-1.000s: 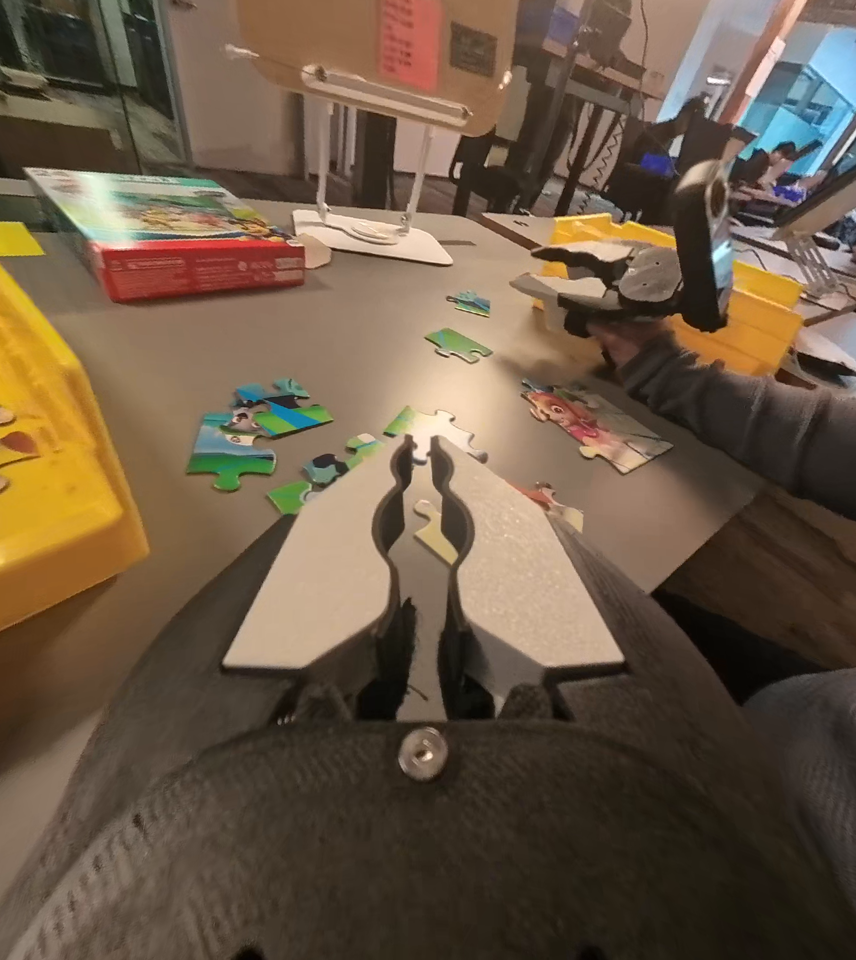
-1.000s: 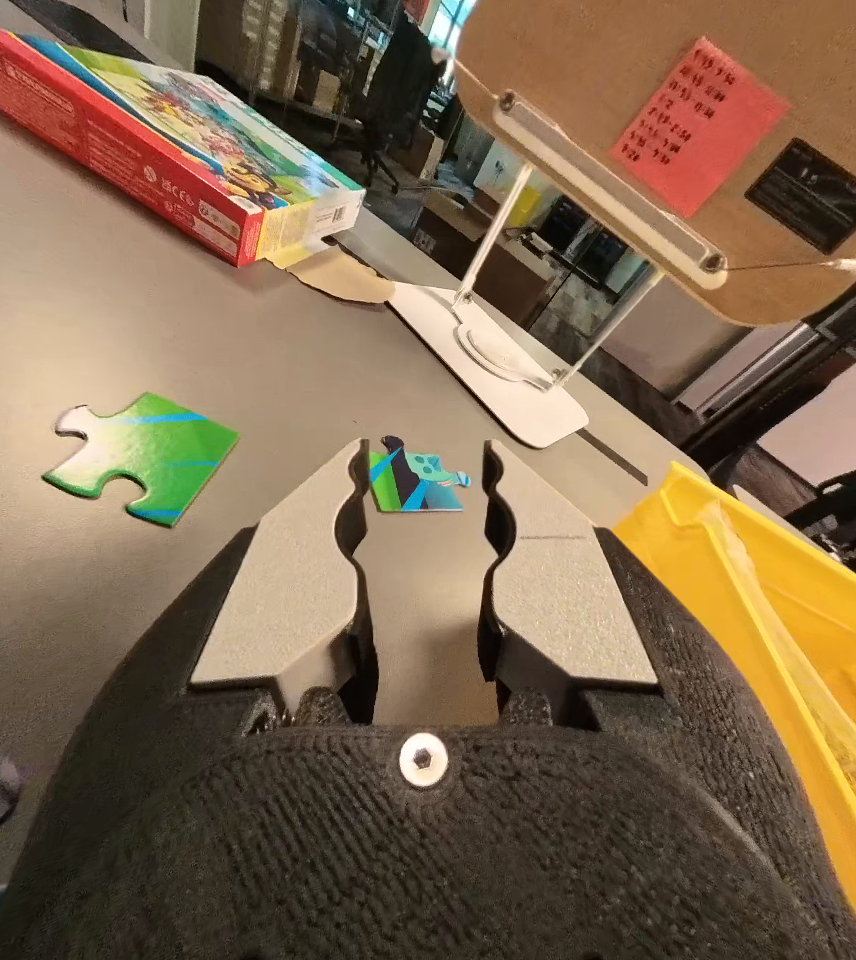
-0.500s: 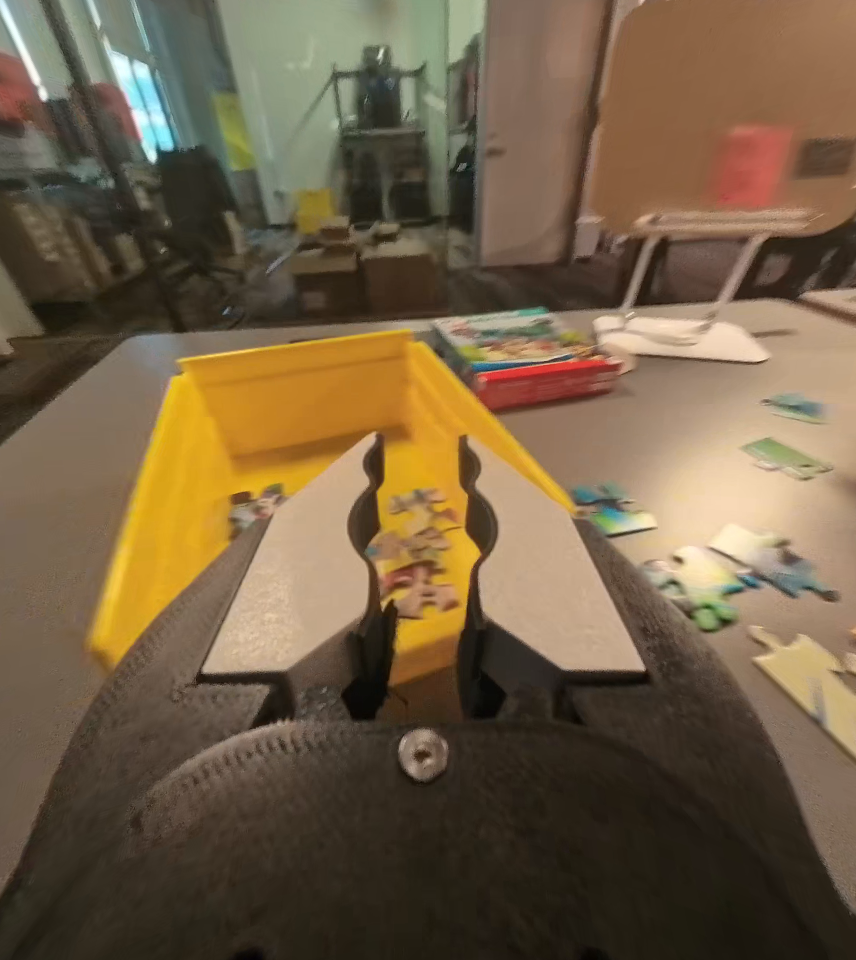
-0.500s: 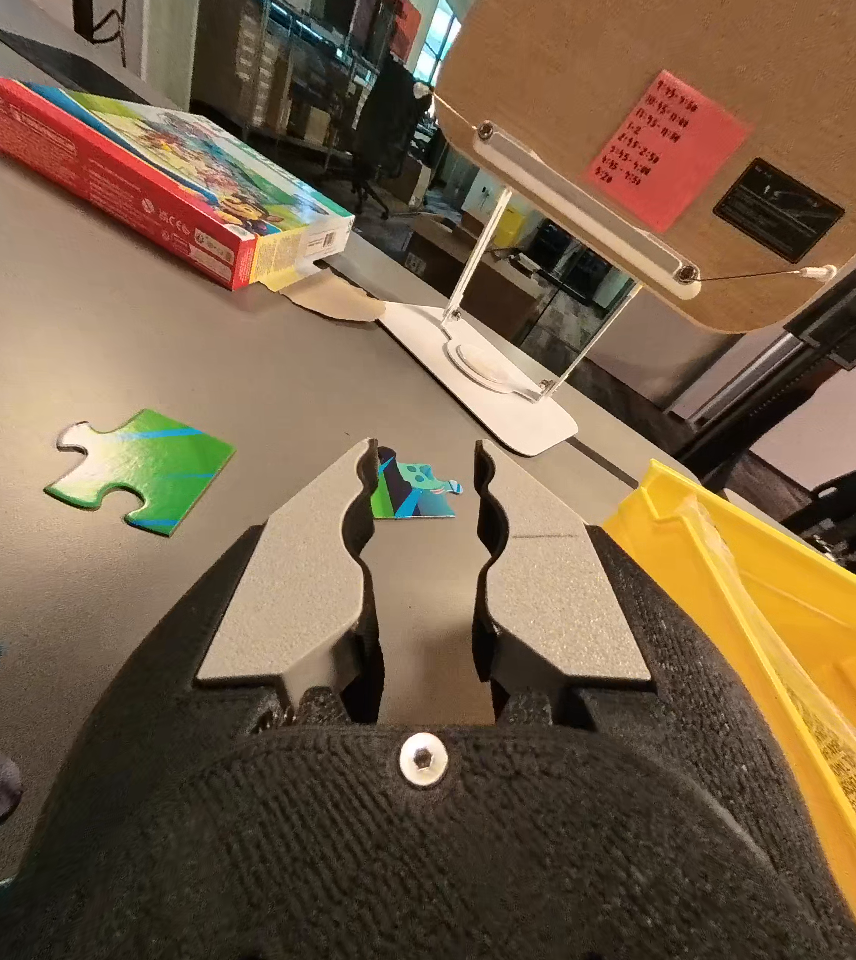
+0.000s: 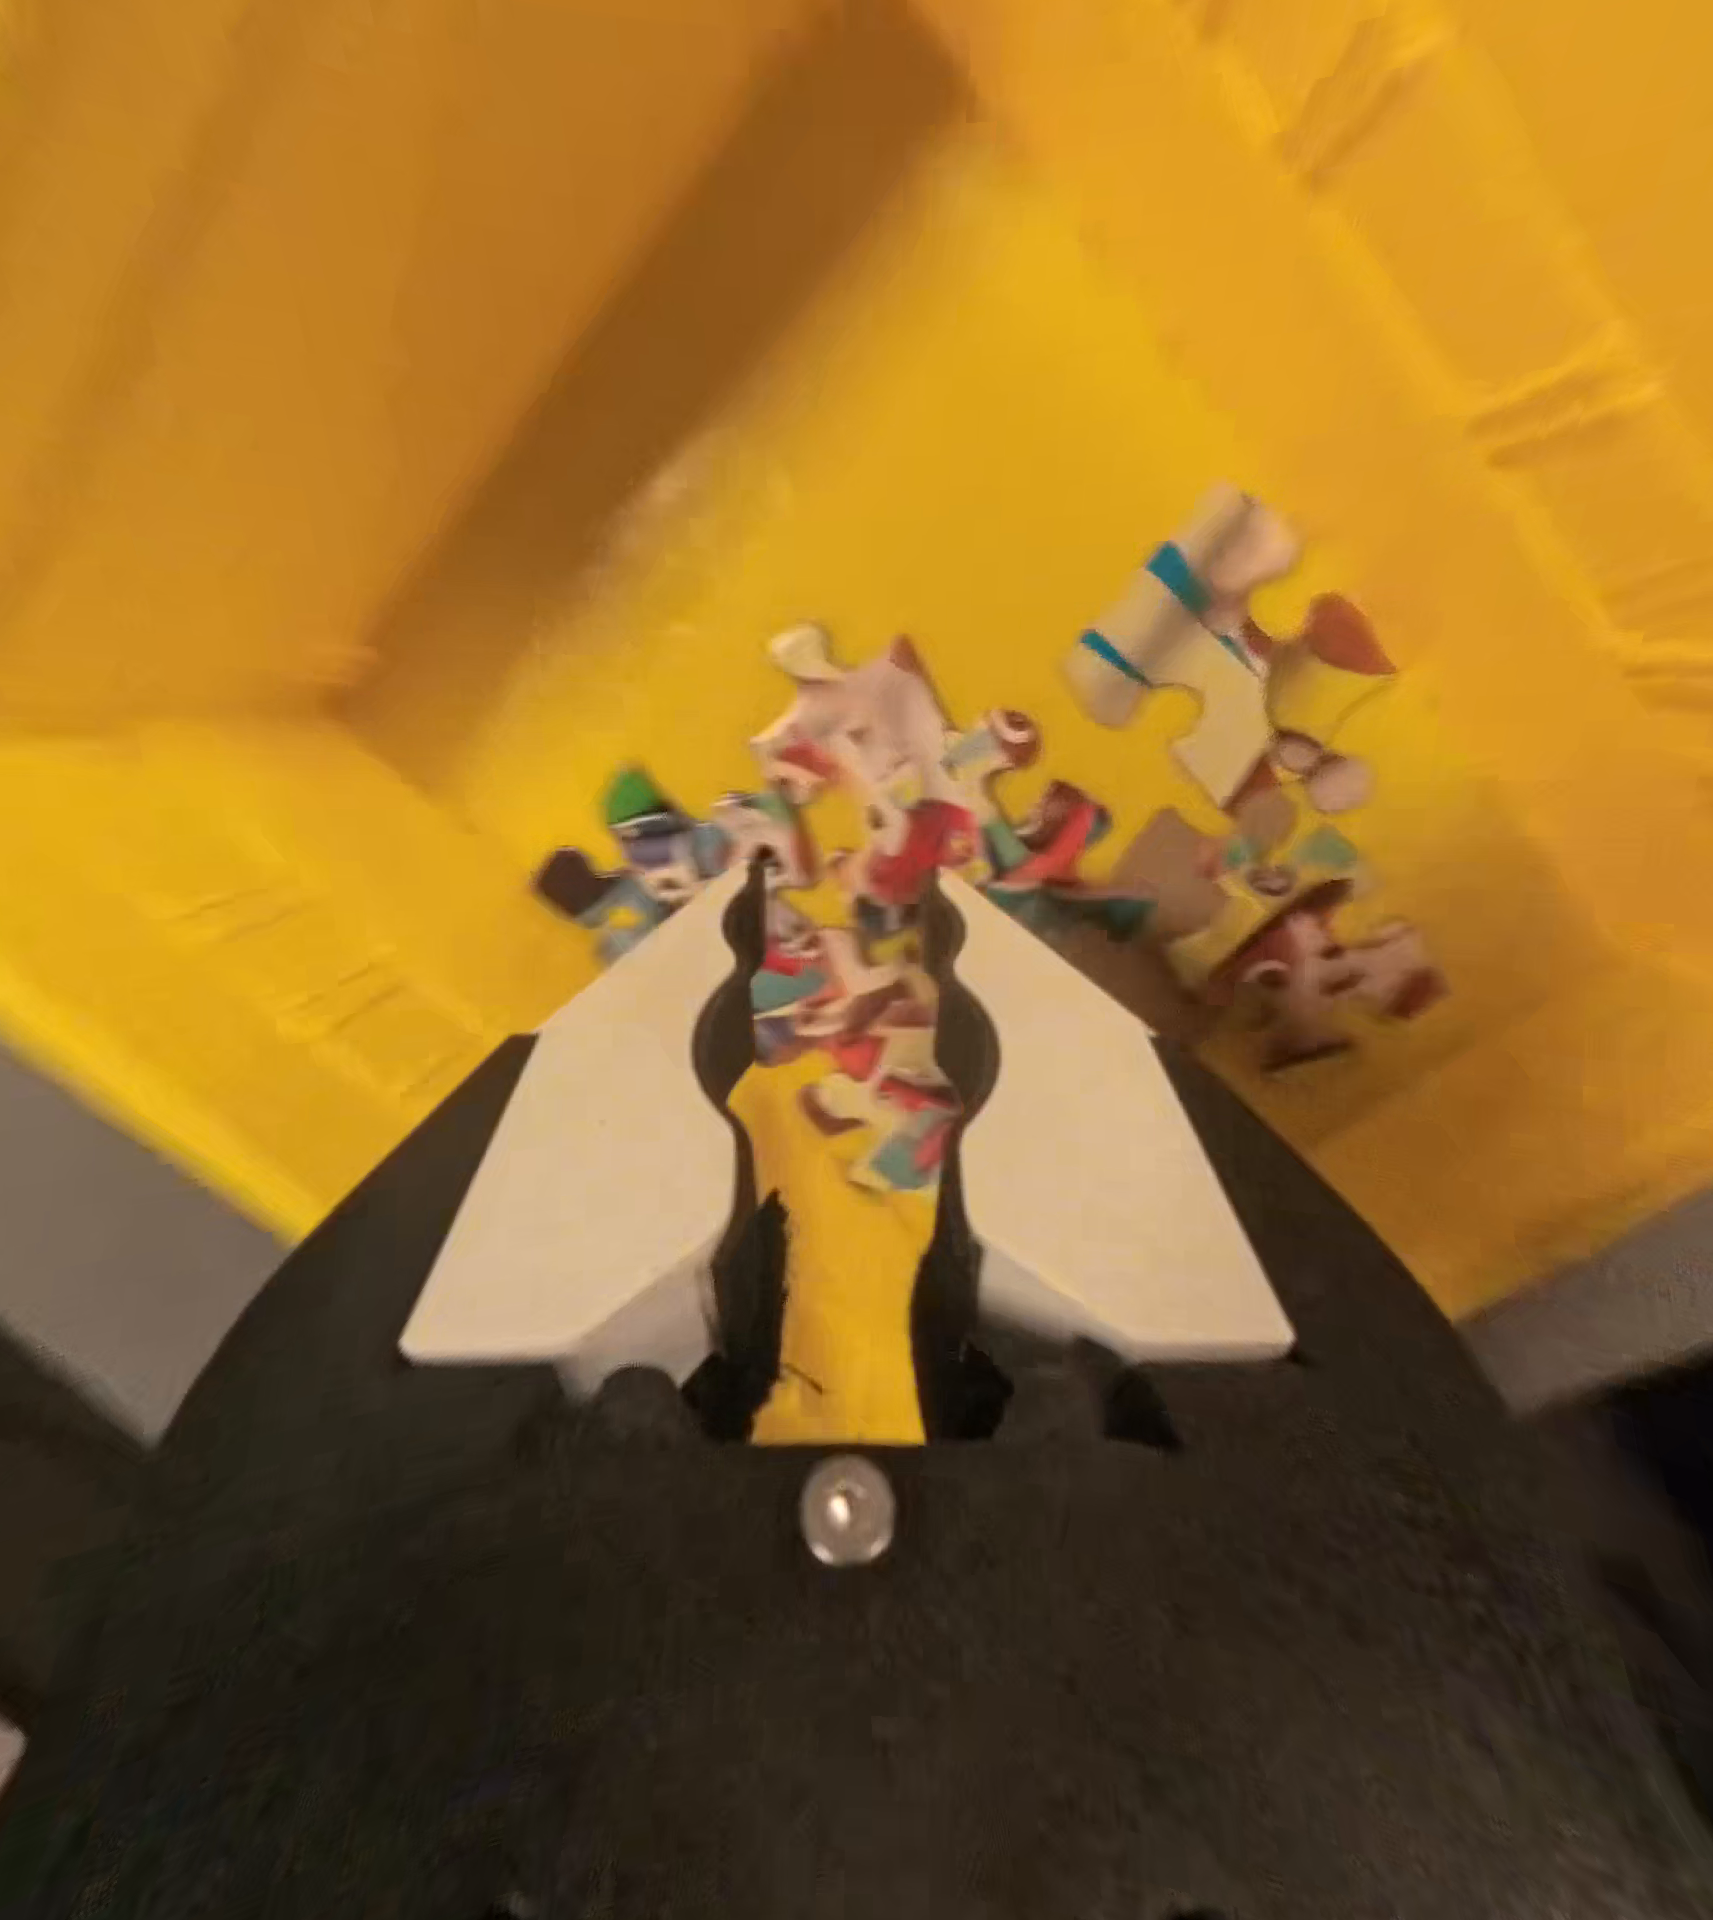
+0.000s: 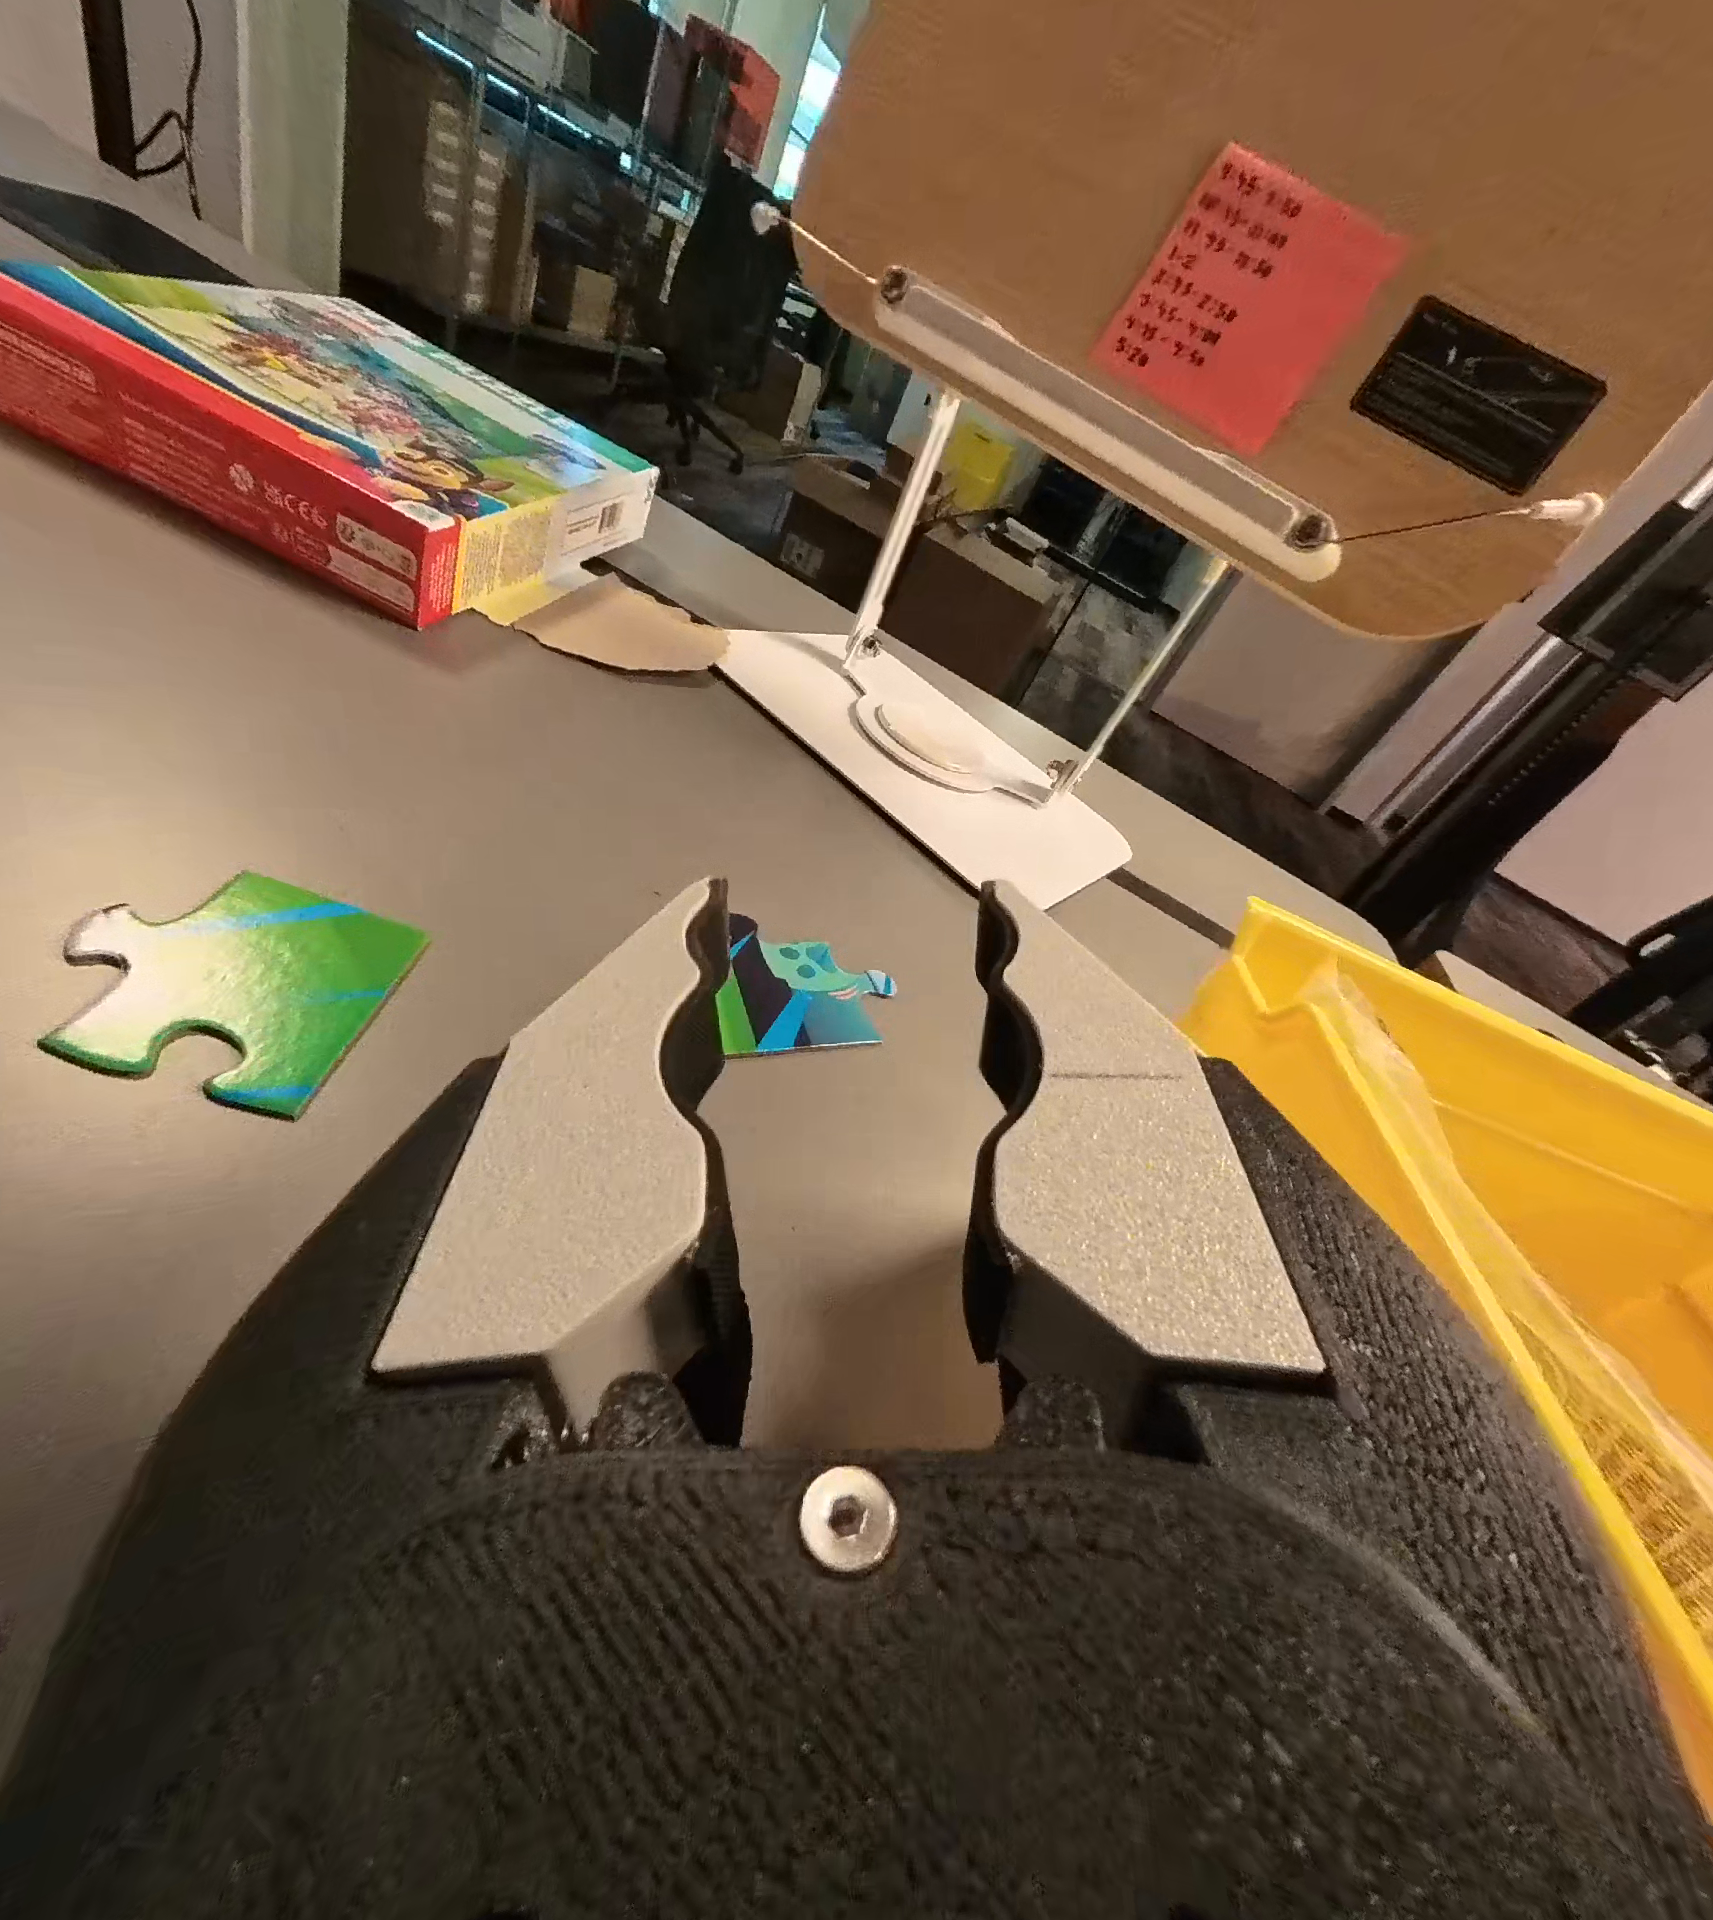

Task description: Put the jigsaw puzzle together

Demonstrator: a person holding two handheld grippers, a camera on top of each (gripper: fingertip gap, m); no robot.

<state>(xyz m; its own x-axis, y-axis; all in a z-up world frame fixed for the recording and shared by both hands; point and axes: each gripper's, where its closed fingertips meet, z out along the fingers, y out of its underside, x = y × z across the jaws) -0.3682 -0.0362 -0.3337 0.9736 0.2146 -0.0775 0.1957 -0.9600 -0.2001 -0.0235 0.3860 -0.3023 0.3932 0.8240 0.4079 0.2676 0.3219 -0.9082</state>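
My left gripper (image 5: 847, 873) is open and points down into a yellow bin (image 5: 935, 364). Several loose puzzle pieces (image 5: 883, 810) lie on the bin floor under and just beyond its fingertips, and more pieces (image 5: 1236, 748) lie to the right. Nothing is pressed between its pads; the view is blurred. My right gripper (image 6: 852, 891) is open and low over the grey table (image 6: 364, 727). A small blue and green puzzle piece (image 6: 810, 1003) lies flat on the table between its fingertips, close to the left finger (image 6: 603, 1091). The pads do not grip it.
A larger green puzzle piece (image 6: 239, 987) lies on the table to the left. A red puzzle box (image 6: 260, 416) sits farther back. A white stand base (image 6: 935, 769) carries a brown board (image 6: 1247, 208). A second yellow bin (image 6: 1454, 1143) stands close on the right. Left tips to right tips: about 55 cm.
My left gripper swung from the table pieces to the left, over and down into the yellow bin, and its jaws went from nearly shut to open. My right gripper's jaws narrowed, then widened again.
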